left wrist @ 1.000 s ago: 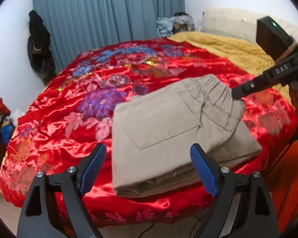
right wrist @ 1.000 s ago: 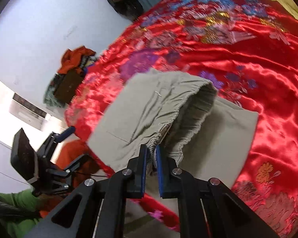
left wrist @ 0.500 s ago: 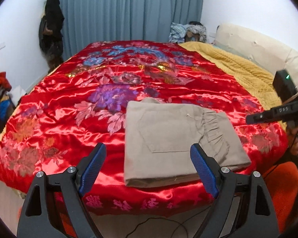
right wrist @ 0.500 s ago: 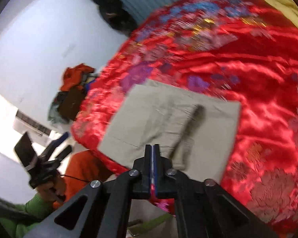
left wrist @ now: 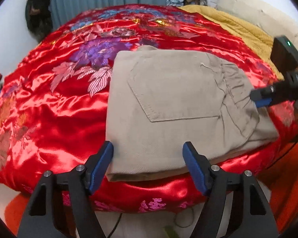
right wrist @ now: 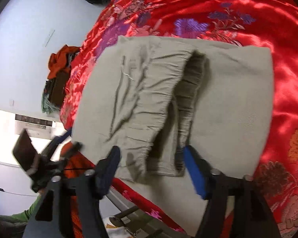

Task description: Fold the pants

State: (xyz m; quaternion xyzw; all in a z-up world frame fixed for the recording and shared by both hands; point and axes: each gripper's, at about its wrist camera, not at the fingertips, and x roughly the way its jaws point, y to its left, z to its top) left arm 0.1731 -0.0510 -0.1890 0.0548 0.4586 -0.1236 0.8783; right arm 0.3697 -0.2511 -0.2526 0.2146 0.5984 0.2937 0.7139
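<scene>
The pants (left wrist: 174, 107) lie folded in a neat block on the red bed cover (left wrist: 55, 107), close to the bed's near edge. The left tongs (left wrist: 148, 162) are wide and hold nothing, right at the near edge of the pants. The right tongs (right wrist: 152, 170) are wide too, just by the stretchy waist (right wrist: 168, 91). The waist part stands up a bit and gapes. If the tongs bump it, the top fold may flip open. The cover looks shiny and slippery, so a push could slide the pants off the bed.
</scene>
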